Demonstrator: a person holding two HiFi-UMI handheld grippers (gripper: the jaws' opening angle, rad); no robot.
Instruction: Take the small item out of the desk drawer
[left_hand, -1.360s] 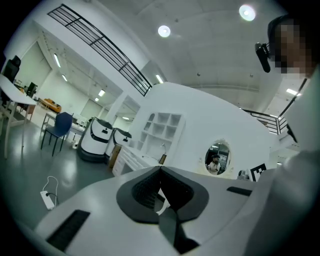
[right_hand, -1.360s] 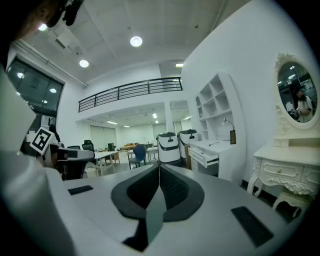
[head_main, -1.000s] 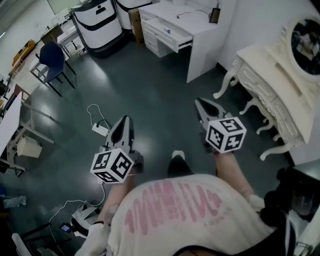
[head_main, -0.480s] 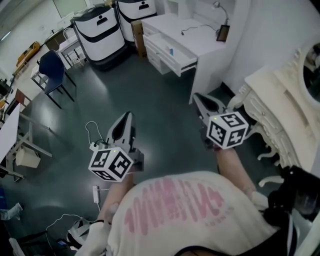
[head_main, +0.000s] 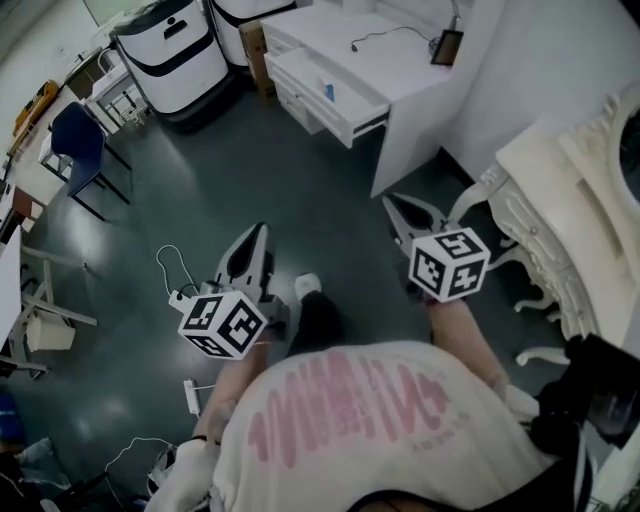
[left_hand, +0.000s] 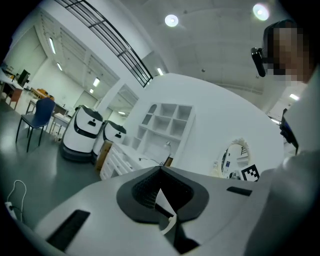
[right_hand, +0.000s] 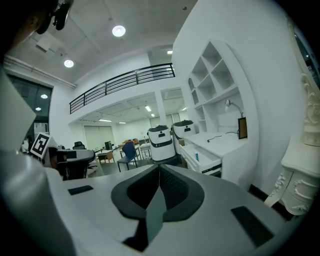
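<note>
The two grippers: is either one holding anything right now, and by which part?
Nothing is held. The left gripper and right gripper both have jaws shut on nothing; the small blue item lies in the open white desk drawer.

The person holds one gripper in each hand, out in front of the body. The left gripper (head_main: 254, 234) has its two jaws pressed together at the tips, and nothing is between them. The right gripper (head_main: 393, 204) has its jaws together too, and it is empty. Both point away from the person and sit well apart. Each has a cube with black and white squares at the back. One foot (head_main: 307, 285) in a white shoe is stepping out between them.
</note>
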